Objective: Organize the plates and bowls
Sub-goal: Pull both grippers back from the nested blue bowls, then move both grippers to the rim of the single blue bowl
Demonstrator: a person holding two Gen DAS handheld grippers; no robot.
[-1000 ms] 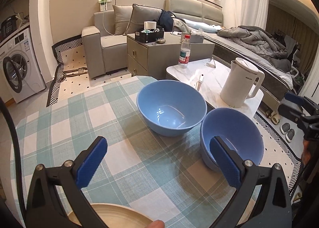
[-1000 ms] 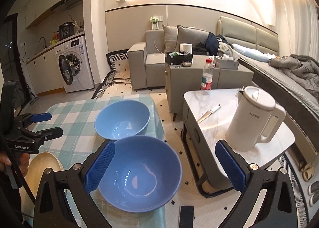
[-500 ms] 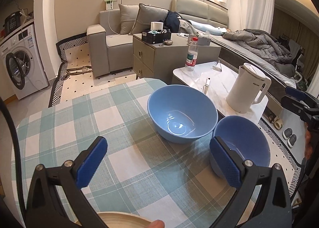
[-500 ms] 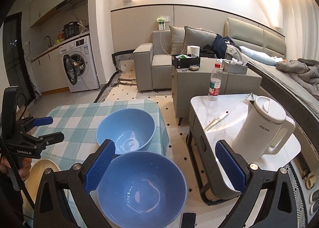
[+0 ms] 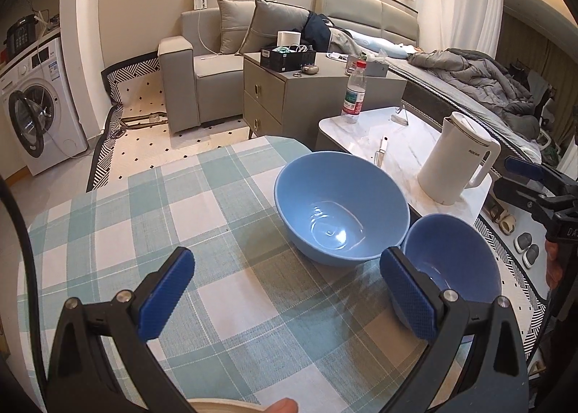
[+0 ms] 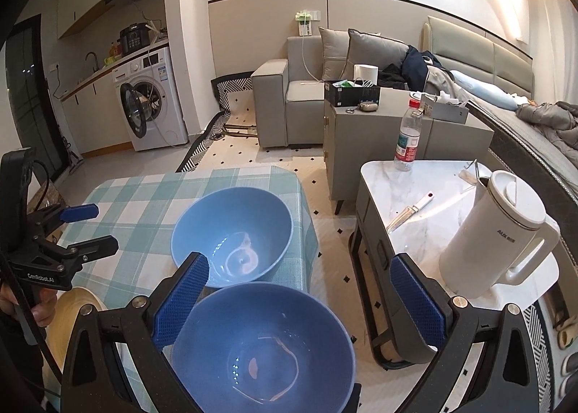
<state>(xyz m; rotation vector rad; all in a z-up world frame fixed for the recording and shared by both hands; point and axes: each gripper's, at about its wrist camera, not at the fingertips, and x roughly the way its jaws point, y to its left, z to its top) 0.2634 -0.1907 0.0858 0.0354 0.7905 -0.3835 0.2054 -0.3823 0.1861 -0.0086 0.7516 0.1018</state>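
a: so where did the bowls sit?

b: both on the checked surface (image 5: pixel 180 218). in the left wrist view the far bowl (image 5: pixel 341 207) was right of centre, upright, and the near bowl (image 5: pixel 451 261) lay at lower right, partly behind one blue pad. their rims looked close to touching, though i could not tell if they met.

a: and from the other camera?

b: the near bowl (image 6: pixel 263 344) filled the lower middle of the frame, near the surface's edge, with the far bowl (image 6: pixel 231 232) just above it.

a: the left hand-held gripper?

b: the left hand-held gripper (image 5: pixel 285 297) had its fingers spread wide over the cloth, nothing between them. it also showed at the left edge of the right wrist view (image 6: pixel 86 229).

a: and the right one?

b: the right hand-held gripper (image 6: pixel 298 301) was spread wide too, over the near bowl, gripping nothing.

a: any plate?

b: a pale plate (image 6: pixel 72 319) at lower left of the right wrist view, partly hidden.

a: anything else nearby?

b: a white kettle (image 6: pixel 495 232), a knife (image 6: pixel 410 212) and a water bottle (image 6: pixel 408 138) on the marble side table (image 6: pixel 383 178).
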